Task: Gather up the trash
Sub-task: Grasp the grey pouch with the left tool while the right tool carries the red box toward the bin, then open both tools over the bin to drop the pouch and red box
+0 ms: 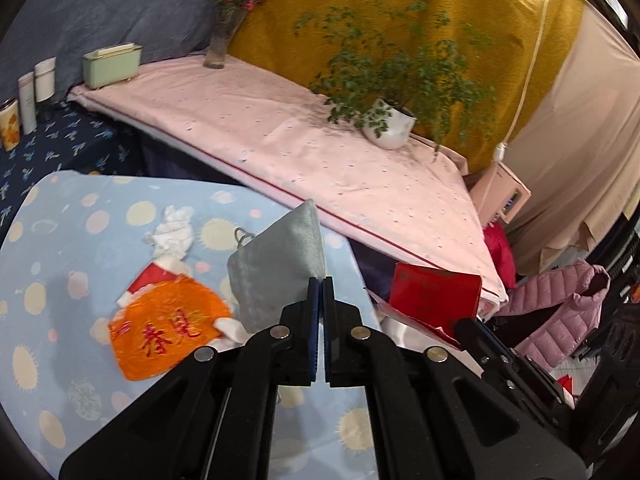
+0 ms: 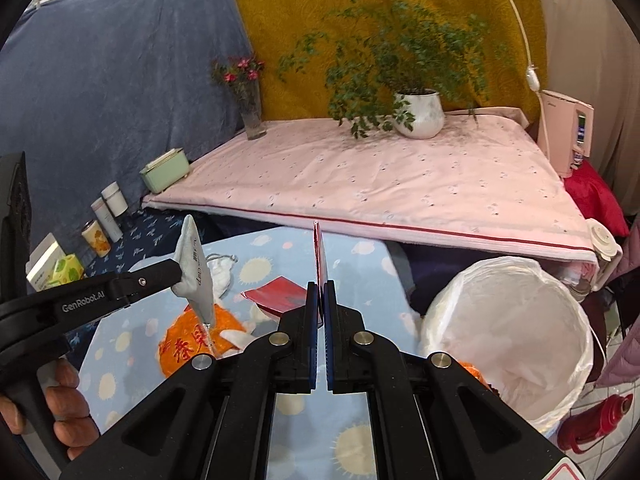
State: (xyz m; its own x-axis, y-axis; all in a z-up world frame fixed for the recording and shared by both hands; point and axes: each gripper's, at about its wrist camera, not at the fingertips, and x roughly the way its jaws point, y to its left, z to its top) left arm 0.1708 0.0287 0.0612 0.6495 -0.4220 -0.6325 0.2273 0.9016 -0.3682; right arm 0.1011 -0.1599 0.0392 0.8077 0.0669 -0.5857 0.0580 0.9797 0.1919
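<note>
Left tool [image 1: 320, 280]: jaws closed, gripping a grey face mask [image 1: 280, 256] and holding it raised above the worktop [image 1: 60, 240].
Right tool [image 2: 320, 284]: jaws closed, gripping a red envelope [image 2: 319, 256] edge-on and upright.
Worktop trash: a crumpled tissue [image 1: 172, 232] is lying beside an orange wrapper [image 1: 168, 328] on the spotted blue cloth; a second red envelope [image 2: 280, 298] is lying near them.
Trash bin [image 2: 508, 340]: white-lined, standing just right of the worktop.
</note>
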